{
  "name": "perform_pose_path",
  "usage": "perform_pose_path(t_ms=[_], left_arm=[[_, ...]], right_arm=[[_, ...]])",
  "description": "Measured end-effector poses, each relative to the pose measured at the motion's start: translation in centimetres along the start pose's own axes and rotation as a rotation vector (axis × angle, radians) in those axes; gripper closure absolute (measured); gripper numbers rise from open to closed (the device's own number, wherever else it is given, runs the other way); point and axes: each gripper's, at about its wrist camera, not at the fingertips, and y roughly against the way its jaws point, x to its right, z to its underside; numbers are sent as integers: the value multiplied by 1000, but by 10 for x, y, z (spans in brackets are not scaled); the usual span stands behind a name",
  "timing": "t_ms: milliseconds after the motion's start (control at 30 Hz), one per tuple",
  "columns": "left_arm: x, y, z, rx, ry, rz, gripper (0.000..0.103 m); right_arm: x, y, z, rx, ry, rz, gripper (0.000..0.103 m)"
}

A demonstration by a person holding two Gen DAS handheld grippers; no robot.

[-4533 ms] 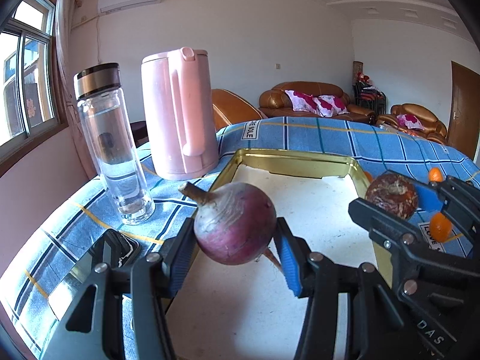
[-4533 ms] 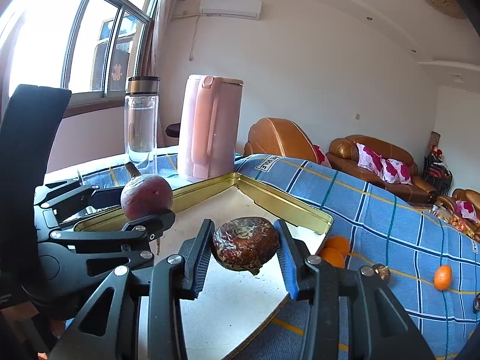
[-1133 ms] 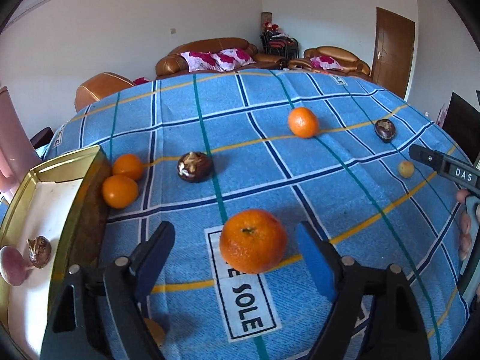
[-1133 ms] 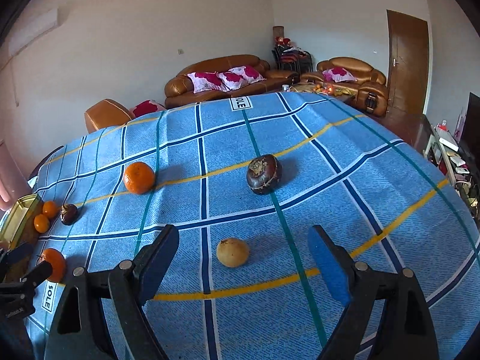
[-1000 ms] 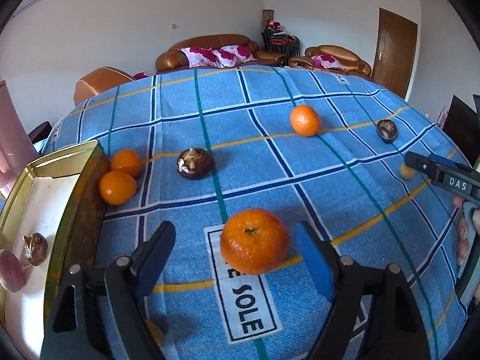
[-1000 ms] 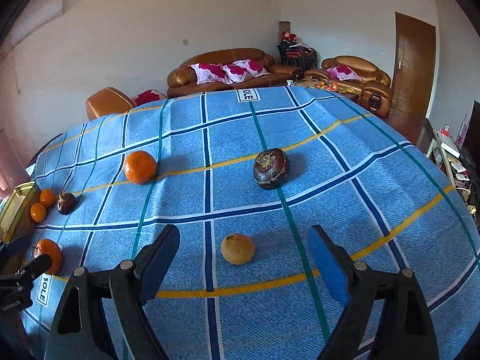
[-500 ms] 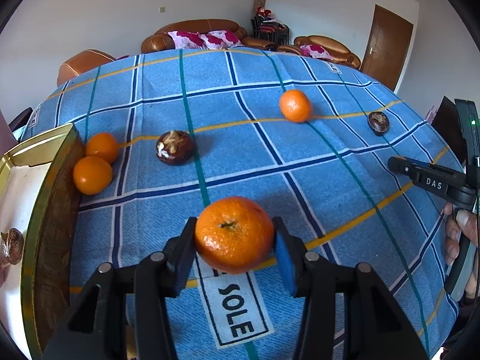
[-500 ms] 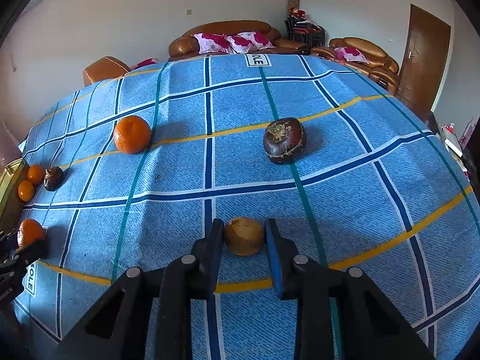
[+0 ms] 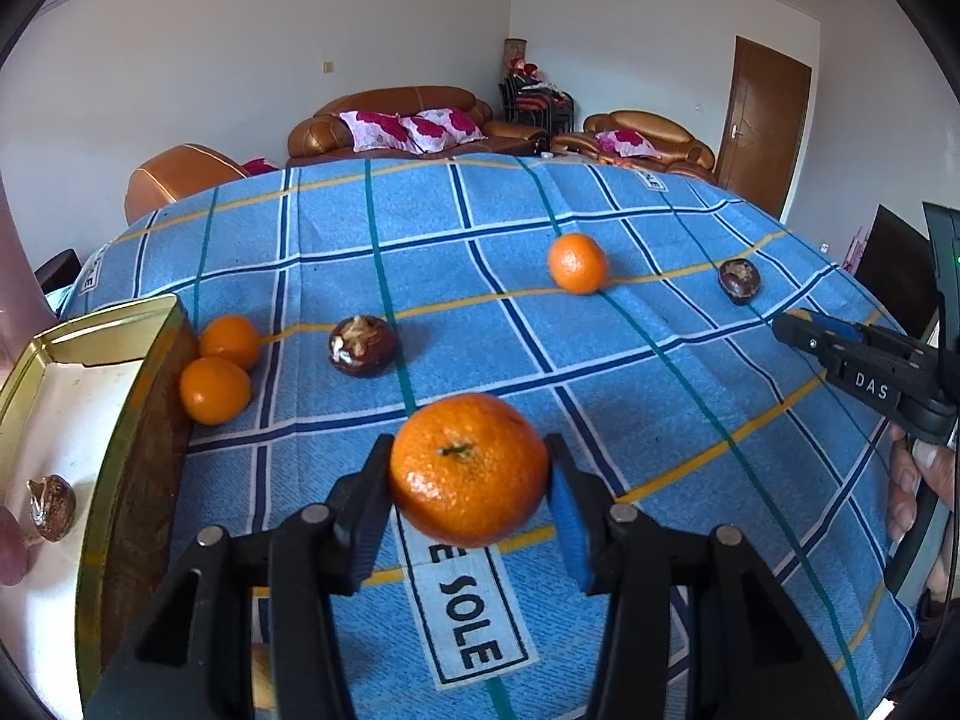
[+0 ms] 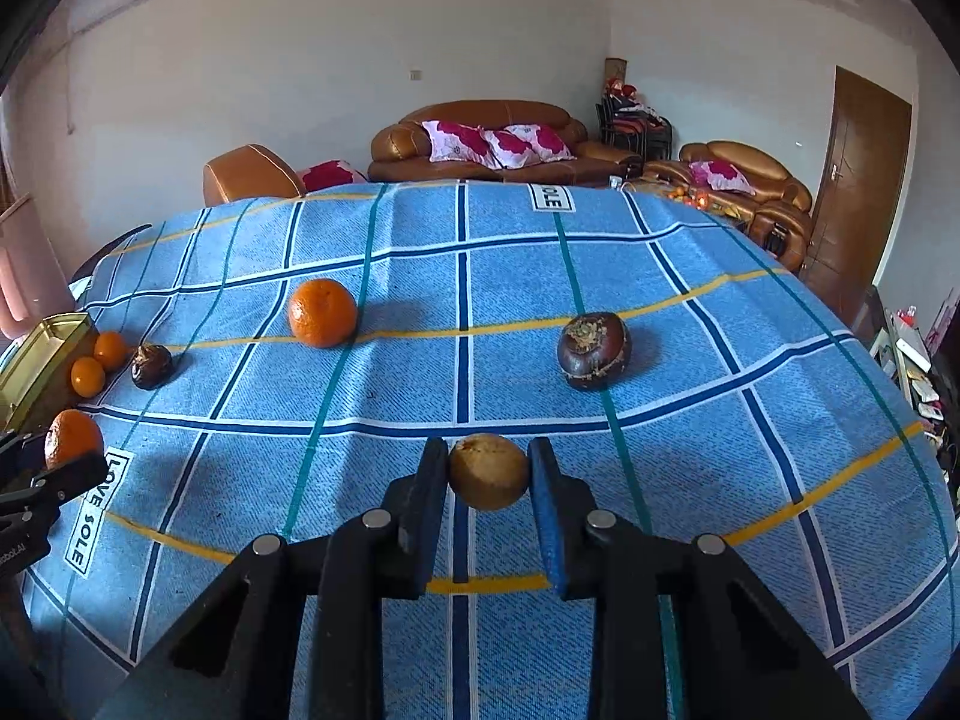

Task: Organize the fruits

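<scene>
Partly off-frame, pinkish onion [image 9: 9, 543] in tray [image 9: 90, 516]

Blue plaid tablecloth [image 10: 420, 240] under scattered fruit [image 10: 322, 312]

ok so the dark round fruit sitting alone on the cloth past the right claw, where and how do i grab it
Grip the dark fruit across its widest middle, one pad on each flank. It sits squat with its rough crown turned up and towards the camera, so come down from above at a slant. The cloth around it is bare, so either side is free.
</scene>
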Motion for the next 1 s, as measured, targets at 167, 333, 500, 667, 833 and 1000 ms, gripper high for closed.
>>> perform_pose_path(t_ms=[167, 333, 500, 667, 833, 1000], left_arm=[[3, 9, 0, 48, -16, -20, 53], [7, 16, 1, 85, -37, -38, 53], [9, 19, 1, 106, -47, -47, 53], [8, 24, 2, 131, -45, -52, 53], [8, 27, 2, 148, -44, -53, 53], [8, 31, 3, 170, -42, -58, 53]], right_arm=[[-7, 9, 0, 52, 32, 4, 74], [-7, 12, 0, 72, 36, 4, 74], [-7, 17, 2, 95, 35, 3, 74], [-7, 23, 2, 127, 36, 4, 74], [-7, 27, 3, 154, 35, 0, 74], [-9, 33, 5, 176, 41, -1, 74]])
